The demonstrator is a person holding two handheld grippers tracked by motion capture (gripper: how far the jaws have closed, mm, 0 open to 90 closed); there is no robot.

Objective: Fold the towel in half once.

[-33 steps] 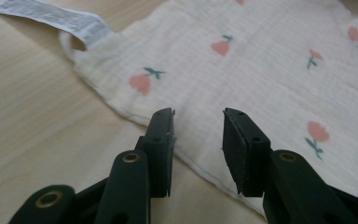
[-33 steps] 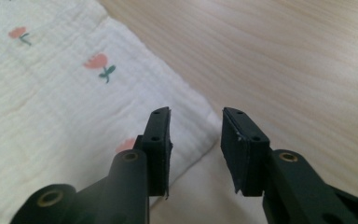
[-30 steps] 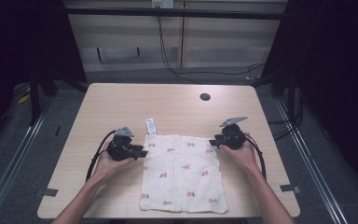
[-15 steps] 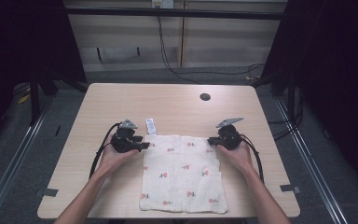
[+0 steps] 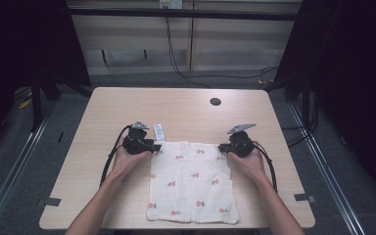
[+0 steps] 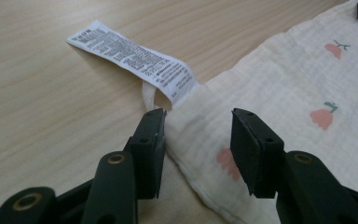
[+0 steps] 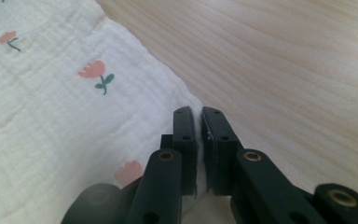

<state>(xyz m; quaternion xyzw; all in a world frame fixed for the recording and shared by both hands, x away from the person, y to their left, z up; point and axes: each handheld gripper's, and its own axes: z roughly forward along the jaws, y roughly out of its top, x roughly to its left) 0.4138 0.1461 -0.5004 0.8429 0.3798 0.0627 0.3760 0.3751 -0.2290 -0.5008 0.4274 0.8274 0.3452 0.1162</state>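
Note:
A white cloth (image 5: 191, 181) printed with small pink tulips lies flat on the wooden table (image 5: 186, 107). A printed care label (image 5: 159, 132) sticks out from its far left corner. My left gripper (image 5: 156, 147) is open, its jaws on either side of that corner (image 6: 200, 116), just below the label (image 6: 135, 58). At the far right corner my right gripper (image 5: 222, 147) is shut on the cloth. In the right gripper view the jaws (image 7: 199, 126) pinch the thin white edge of the cloth (image 7: 51, 116). A hand holds each gripper.
A dark round hole (image 5: 215, 102) sits in the table's far right part. Grey tape marks lie at the near left (image 5: 52, 201) and near right (image 5: 304, 198) edges. Black cables trail from both grippers. Bare wood surrounds the cloth.
My left gripper has moved a little to the right and forward, up to the cloth's labelled corner. The right gripper has hardly moved. The cloth lies as before.

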